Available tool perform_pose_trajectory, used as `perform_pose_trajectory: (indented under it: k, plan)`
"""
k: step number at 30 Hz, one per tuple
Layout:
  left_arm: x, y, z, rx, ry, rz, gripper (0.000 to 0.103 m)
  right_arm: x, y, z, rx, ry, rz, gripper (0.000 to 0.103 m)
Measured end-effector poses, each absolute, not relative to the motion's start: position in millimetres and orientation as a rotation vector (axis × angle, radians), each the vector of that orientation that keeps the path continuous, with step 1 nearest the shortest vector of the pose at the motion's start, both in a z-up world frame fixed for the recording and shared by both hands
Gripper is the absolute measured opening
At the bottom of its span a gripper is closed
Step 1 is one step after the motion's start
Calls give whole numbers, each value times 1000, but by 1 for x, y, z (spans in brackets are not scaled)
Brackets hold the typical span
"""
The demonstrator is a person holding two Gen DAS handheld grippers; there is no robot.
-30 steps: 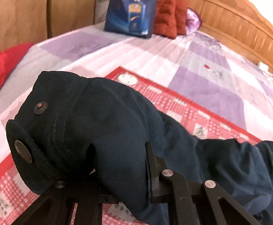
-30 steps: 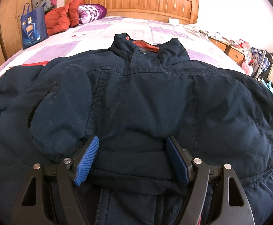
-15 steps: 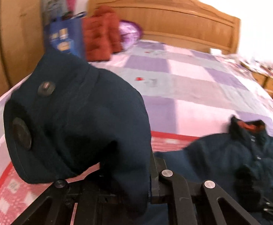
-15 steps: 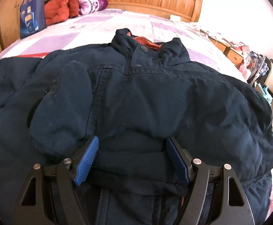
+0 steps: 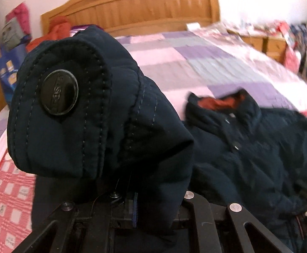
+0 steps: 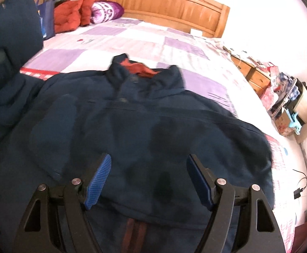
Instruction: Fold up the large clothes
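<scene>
Sleeve fold in progress. Left gripper [image 5: 132,208] is clamped on the sleeve cuff [image 5: 79,113], raised over the bed [image 6: 132,38]. Right gripper [image 6: 147,181] has jaws apart, nothing between them, over the jacket [image 6: 143,130], which lies flat mid-bed. Next, I'd say: lay the cuff across the chest, then let go. Count: 1 jacket, 2 grippers, 1 cuff button [image 5: 59,92].

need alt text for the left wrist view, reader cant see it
The left gripper is shut on the sleeve cuff of a navy jacket, lifting it close to the camera so its dark snap button shows. The rest of the jacket lies on the bed, with a wooden headboard behind.
</scene>
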State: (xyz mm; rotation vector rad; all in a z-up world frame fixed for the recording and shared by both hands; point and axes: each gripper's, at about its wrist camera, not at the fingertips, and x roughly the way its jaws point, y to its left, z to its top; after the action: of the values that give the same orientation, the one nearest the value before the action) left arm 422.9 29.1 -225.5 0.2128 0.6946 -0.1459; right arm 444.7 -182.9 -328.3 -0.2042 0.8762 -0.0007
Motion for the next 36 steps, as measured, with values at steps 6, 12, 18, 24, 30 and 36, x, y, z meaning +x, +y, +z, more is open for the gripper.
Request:
perform_pose_trajectory:
  k: [6, 12, 18, 24, 30, 36]
  plan:
    - [414, -57, -272, 421, 737, -133, 12, 420, -233, -321, -192, 880, -34, 77]
    - [400, -123, -301, 618, 738, -96, 25, 401, -277, -323, -157, 901, -75, 77]
    - [379, -161, -284, 577, 729, -221, 39, 385, -315, -327, -107, 926, -123, 77]
    - [370, -173, -274, 444, 763, -334, 44, 379, -339, -324, -47, 940, -143, 77]
    - [336, -180, -256, 312, 721, -438, 60, 392, -340, -315, 50, 943, -94, 78]
    - [338, -111, -252, 196, 752, -308, 61, 416, -321, -301, 144, 937, -8, 78]
